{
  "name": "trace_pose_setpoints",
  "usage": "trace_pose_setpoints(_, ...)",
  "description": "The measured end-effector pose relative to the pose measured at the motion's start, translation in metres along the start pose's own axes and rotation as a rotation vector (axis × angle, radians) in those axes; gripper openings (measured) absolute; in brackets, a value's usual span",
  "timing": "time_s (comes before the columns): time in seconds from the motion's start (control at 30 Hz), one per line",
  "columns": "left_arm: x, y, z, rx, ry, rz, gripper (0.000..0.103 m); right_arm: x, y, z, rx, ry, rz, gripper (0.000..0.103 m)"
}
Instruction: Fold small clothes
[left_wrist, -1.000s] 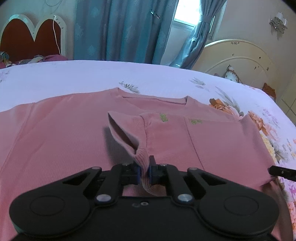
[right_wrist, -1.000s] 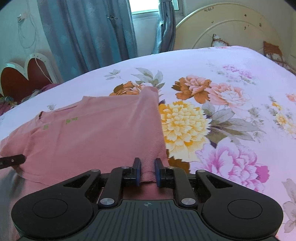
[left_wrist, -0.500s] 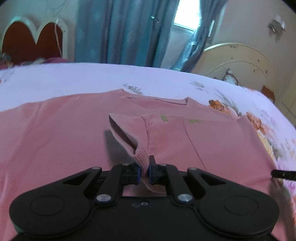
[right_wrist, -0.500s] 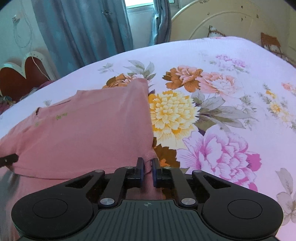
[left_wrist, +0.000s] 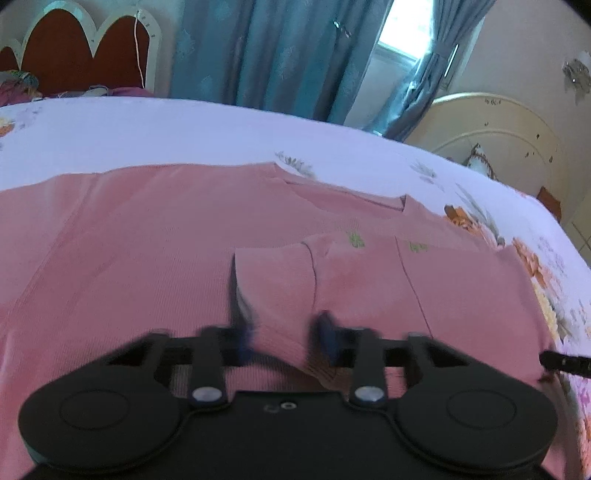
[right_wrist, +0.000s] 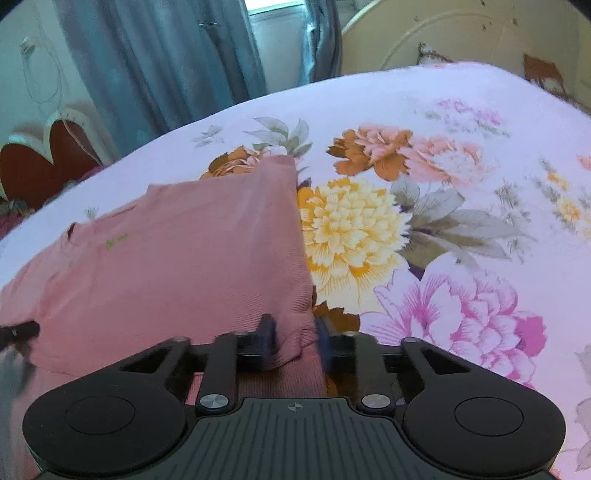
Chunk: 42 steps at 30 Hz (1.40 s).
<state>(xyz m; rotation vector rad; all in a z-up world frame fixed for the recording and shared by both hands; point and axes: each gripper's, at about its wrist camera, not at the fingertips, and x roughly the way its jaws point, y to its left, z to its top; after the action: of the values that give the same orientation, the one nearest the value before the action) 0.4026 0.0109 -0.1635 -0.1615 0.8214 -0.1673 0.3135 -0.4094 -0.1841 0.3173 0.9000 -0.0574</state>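
A pink knit sweater (left_wrist: 147, 240) lies spread on the floral bed sheet (left_wrist: 184, 136), its right side folded over onto the body. My left gripper (left_wrist: 284, 339) stands over the folded flap's near edge. Its blurred jaws are spread, and the fabric lies loose between them. In the right wrist view the sweater (right_wrist: 184, 251) ends in a straight fold line beside a yellow flower. My right gripper (right_wrist: 295, 338) is at the near corner of that fold. Its jaws are opening, with the hem lying between them. Each gripper's tip shows at the edge of the other's view.
The sheet (right_wrist: 461, 221) stretches away bare to the right of the sweater. A red and white headboard (left_wrist: 74, 48) and blue curtains (left_wrist: 277, 55) stand beyond the bed's far side. A cream curved bed board (left_wrist: 498, 147) is at the far right.
Both grippers' jaws have spread from a tight pinch on the fabric. The flap that the left gripper held up now lies flatter on the sweater.
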Motion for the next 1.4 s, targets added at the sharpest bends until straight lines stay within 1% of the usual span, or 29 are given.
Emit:
trace_pose_setpoints(0.1, -0.003, 0.005, -0.001, -0.012, -0.016, -0.002, 0.008, -0.003, -0.003, -0.007, -0.011, -0.003, -0.030, 0.013)
trace_pose_setpoints(0.2, 0.000, 0.000, -0.002, 0.034, 0.000, 0.008, 0.011, -0.003, -0.005, -0.002, -0.007, 0.014, -0.006, 0.014)
trace_pose_setpoints(0.23, 0.000, 0.000, 0.000, 0.025, 0.006, 0.012, 0.020, -0.007, -0.005, 0.002, -0.001, -0.001, -0.001, 0.015)
trace_pose_setpoints(0.27, 0.000, 0.003, 0.002, 0.007, 0.005, 0.013, 0.038, -0.012, -0.004, 0.006, -0.007, -0.027, 0.003, 0.027)
trace_pose_setpoints(0.3, 0.001, 0.006, 0.005, -0.013, 0.007, 0.007, 0.049, -0.015, -0.003, 0.011, -0.018, -0.054, 0.000, 0.051)
trace_pose_setpoints(0.33, 0.002, 0.009, 0.007, -0.036, 0.009, -0.002, 0.073, -0.016, -0.001, 0.016, -0.030, -0.081, 0.000, 0.062)
trace_pose_setpoints(0.37, 0.004, 0.012, 0.010, -0.061, 0.004, -0.006, 0.079, -0.013, 0.000, 0.021, -0.038, -0.088, 0.004, 0.066)
trace_pose_setpoints(0.5, 0.017, 0.014, 0.020, -0.105, 0.013, -0.023, 0.073, 0.014, 0.003, 0.045, -0.042, -0.082, 0.015, 0.066)
trace_pose_setpoints(0.57, 0.025, 0.014, 0.023, -0.102, 0.010, -0.017, 0.065, 0.031, 0.004, 0.056, -0.031, -0.076, 0.021, 0.066)
trace_pose_setpoints(0.6, 0.026, 0.013, 0.023, -0.095, 0.002, -0.013, 0.062, 0.039, 0.004, 0.062, -0.026, -0.076, 0.026, 0.063)
trace_pose_setpoints(0.63, 0.029, 0.012, 0.024, -0.083, -0.004, -0.009, 0.049, 0.047, 0.004, 0.066, -0.025, -0.074, 0.024, 0.058)
trace_pose_setpoints(0.67, 0.030, 0.011, 0.025, -0.074, -0.007, -0.002, 0.036, 0.056, 0.005, 0.072, -0.022, -0.069, 0.023, 0.045)
trace_pose_setpoints(0.7, 0.031, 0.011, 0.026, -0.070, -0.011, 0.009, 0.028, 0.063, 0.005, 0.077, -0.013, -0.064, 0.028, 0.039)
trace_pose_setpoints(0.73, 0.032, 0.011, 0.026, -0.068, -0.013, 0.014, 0.015, 0.070, 0.006, 0.083, -0.003, -0.059, 0.037, 0.039)
trace_pose_setpoints(0.77, 0.032, 0.012, 0.026, -0.068, -0.017, 0.015, 0.011, 0.077, 0.005, 0.087, 0.008, -0.059, 0.038, 0.038)
trace_pose_setpoints(0.8, 0.030, 0.011, 0.025, -0.063, -0.027, 0.018, 0.010, 0.083, 0.005, 0.091, 0.014, -0.058, 0.035, 0.029)
trace_pose_setpoints(0.83, 0.028, 0.009, 0.024, -0.043, -0.038, 0.026, 0.009, 0.088, 0.005, 0.094, 0.016, -0.054, 0.035, 0.020)
trace_pose_setpoints(0.87, 0.025, 0.006, 0.023, -0.020, -0.053, 0.034, 0.008, 0.092, 0.003, 0.096, 0.021, -0.051, 0.022, 0.005)
trace_pose_setpoints(0.93, 0.018, 0.000, 0.019, 0.029, -0.091, 0.057, 0.008, 0.093, 0.002, 0.096, 0.001, -0.064, -0.001, 0.004)
trace_pose_setpoints(1.0, 0.017, -0.001, 0.017, 0.054, -0.103, 0.076, 0.008, 0.092, -0.001, 0.093, -0.037, -0.098, -0.090, 0.003)
trace_pose_setpoints(1.03, 0.022, -0.001, 0.016, 0.066, -0.085, 0.089, 0.008, 0.096, -0.008, 0.091, -0.017, -0.099, -0.103, 0.003)
trace_pose_setpoints(1.07, 0.027, 0.000, 0.015, 0.064, -0.068, 0.096, 0.008, 0.094, -0.013, 0.091, 0.005, -0.099, -0.082, 0.003)
trace_pose_setpoints(1.13, 0.026, -0.004, 0.016, 0.089, -0.068, 0.107, 0.009, 0.089, -0.006, 0.094, -0.048, -0.091, -0.090, 0.004)
trace_pose_setpoints(1.17, 0.025, -0.006, 0.016, 0.104, -0.066, 0.117, 0.013, 0.084, -0.003, 0.094, -0.077, -0.102, -0.104, 0.004)
trace_pose_setpoints(1.2, 0.024, -0.007, 0.017, 0.104, -0.063, 0.127, 0.015, 0.080, 0.000, 0.094, -0.090, -0.113, -0.117, 0.009)
trace_pose_setpoints(1.23, 0.024, -0.006, 0.018, 0.096, -0.055, 0.129, 0.021, 0.074, 0.002, 0.093, -0.091, -0.127, -0.124, 0.014)
trace_pose_setpoints(1.3, 0.022, -0.003, 0.021, 0.076, -0.037, 0.138, 0.025, 0.062, 0.007, 0.091, -0.086, -0.155, -0.114, 0.050)
trace_pose_setpoints(1.33, 0.021, -0.002, 0.022, 0.071, -0.032, 0.140, 0.028, 0.055, 0.011, 0.088, -0.094, -0.168, -0.106, 0.054)
trace_pose_setpoints(1.4, 0.016, 0.001, 0.025, 0.059, -0.020, 0.157, 0.034, 0.047, 0.024, 0.082, -0.119, -0.166, -0.081, 0.054)
